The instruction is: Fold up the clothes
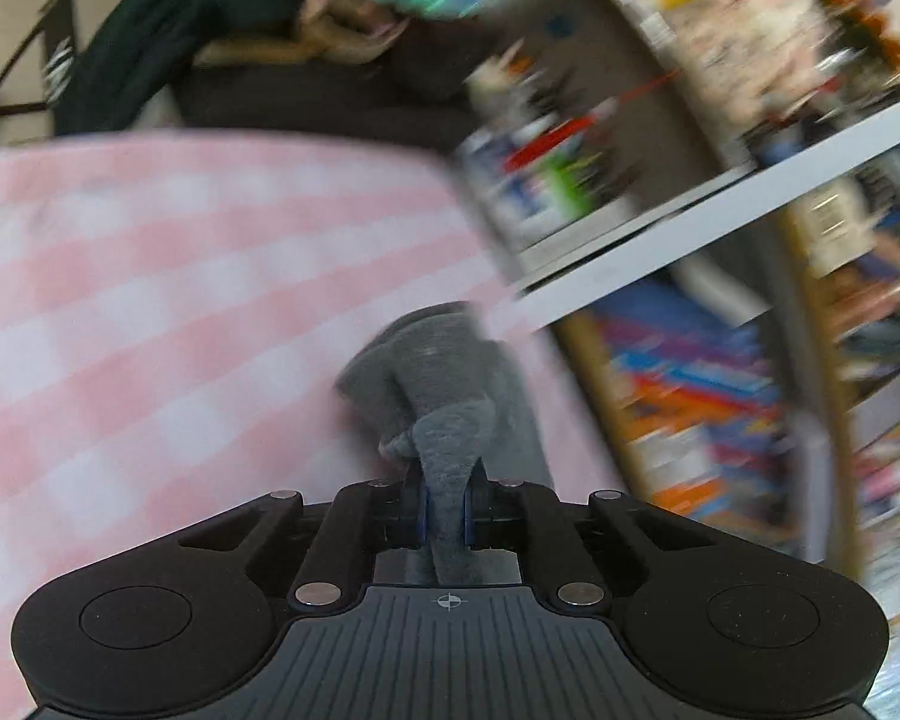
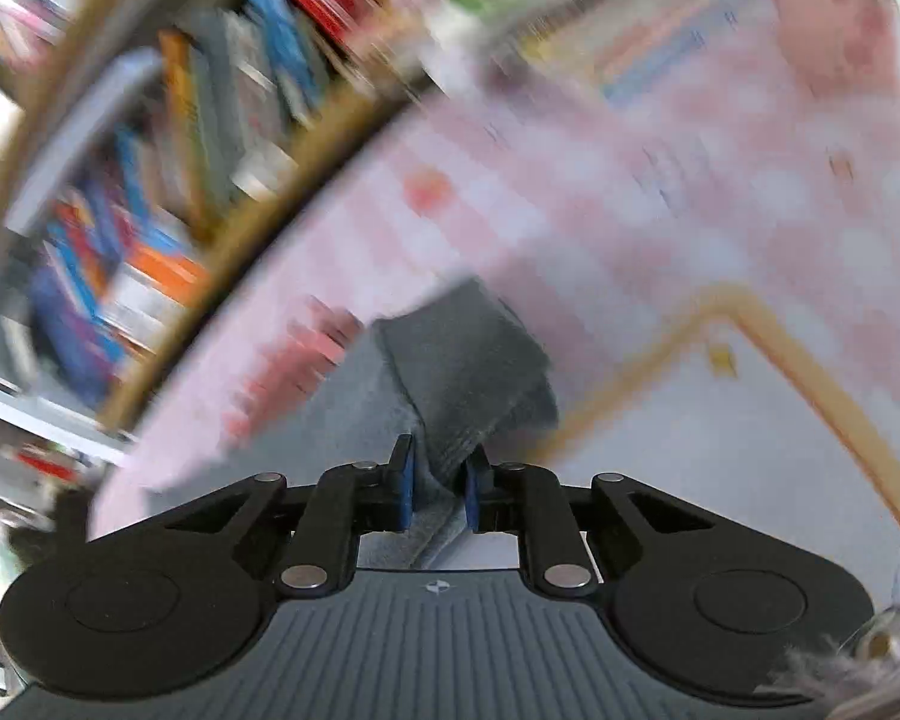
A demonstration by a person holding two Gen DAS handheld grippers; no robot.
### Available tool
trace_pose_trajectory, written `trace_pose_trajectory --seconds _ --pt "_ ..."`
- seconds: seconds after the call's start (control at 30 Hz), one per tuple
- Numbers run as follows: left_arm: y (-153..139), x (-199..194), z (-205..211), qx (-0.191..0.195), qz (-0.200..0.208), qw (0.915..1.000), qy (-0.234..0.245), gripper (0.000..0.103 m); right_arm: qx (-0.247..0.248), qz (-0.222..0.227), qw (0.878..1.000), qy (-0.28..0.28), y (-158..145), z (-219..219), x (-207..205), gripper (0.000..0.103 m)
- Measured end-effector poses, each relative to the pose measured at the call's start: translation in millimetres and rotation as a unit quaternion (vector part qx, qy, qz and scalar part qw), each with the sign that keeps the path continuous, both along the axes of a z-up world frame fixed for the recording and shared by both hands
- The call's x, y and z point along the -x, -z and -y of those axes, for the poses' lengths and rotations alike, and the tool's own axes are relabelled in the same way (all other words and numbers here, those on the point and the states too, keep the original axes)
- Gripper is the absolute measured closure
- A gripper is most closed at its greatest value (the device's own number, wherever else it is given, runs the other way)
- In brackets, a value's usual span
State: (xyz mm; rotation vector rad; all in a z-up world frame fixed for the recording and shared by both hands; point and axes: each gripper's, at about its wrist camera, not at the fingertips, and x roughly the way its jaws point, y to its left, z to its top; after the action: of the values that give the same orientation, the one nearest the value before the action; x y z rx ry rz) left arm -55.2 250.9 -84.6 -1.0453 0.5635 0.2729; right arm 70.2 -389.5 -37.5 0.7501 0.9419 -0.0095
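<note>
1. Across the left half of the left wrist view lies a pink-and-white checked cloth (image 1: 168,276), spread flat and blurred by motion.
2. Near the middle of that view the left gripper (image 1: 446,513) is clamped on a bunched fold of grey knit garment (image 1: 444,372) — the fabric runs up from between the blue pads (image 1: 470,517) and spreads out over the checked cloth near its right edge.
3. Behind the cloth sits a dark sofa-like shape (image 1: 306,102) with dark clothing (image 1: 144,42) draped at its left end; details there are too smeared to tell.
4. To the right stand shelves (image 1: 678,204) crowded with colourful items, all streaked by blur.
5. At the left of the right wrist view is a wooden-edged bookshelf (image 2: 168,138) packed with bright spines.
6. At centre the right gripper (image 2: 439,495) is pinched on the same grey knit garment (image 2: 468,372), its jaws drawn close with cloth between the blue pads (image 2: 407,489); a darker ribbed edge rises just above the fingers.
7. Further right the pink checked cloth (image 2: 630,192) fills the background, and a pale panel with an orange border (image 2: 768,330) lies below it — whether it is part of the cloth or a separate mat I cannot tell.
</note>
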Motion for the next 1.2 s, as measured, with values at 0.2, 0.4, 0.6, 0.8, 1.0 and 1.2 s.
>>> trace_pose_trajectory --seconds 0.2,0.4,0.6,0.8,1.0,1.2 --pt "7.3 8.6 -1.2 0.007 -0.011 0.9998 -0.012 0.085 0.018 -0.003 1.000 0.005 6.8 -3.4 6.8 0.078" --pt "2.9 10.9 -1.9 0.001 -0.015 0.9997 -0.021 0.070 0.066 -0.017 0.998 0.003 -4.5 -11.7 21.4 0.055" --pt "5.5 15.1 -1.8 0.001 -0.018 0.9995 -0.026 0.070 0.111 -0.012 0.993 -0.043 -16.0 -34.4 41.0 0.054" --pt "10.0 14.0 -1.4 0.005 -0.022 0.9994 -0.026 0.070 0.163 0.024 0.977 -0.137 -32.0 -72.5 39.1 0.046" --pt "11.5 12.7 -2.2 0.009 -0.017 0.9995 -0.024 0.070 0.206 0.060 0.941 -0.263 -35.6 -127.9 30.2 0.040" --pt "13.0 12.3 -3.0 0.015 -0.012 0.9995 -0.026 0.070 0.239 0.087 0.879 -0.403 -25.3 -191.3 24.6 0.037"
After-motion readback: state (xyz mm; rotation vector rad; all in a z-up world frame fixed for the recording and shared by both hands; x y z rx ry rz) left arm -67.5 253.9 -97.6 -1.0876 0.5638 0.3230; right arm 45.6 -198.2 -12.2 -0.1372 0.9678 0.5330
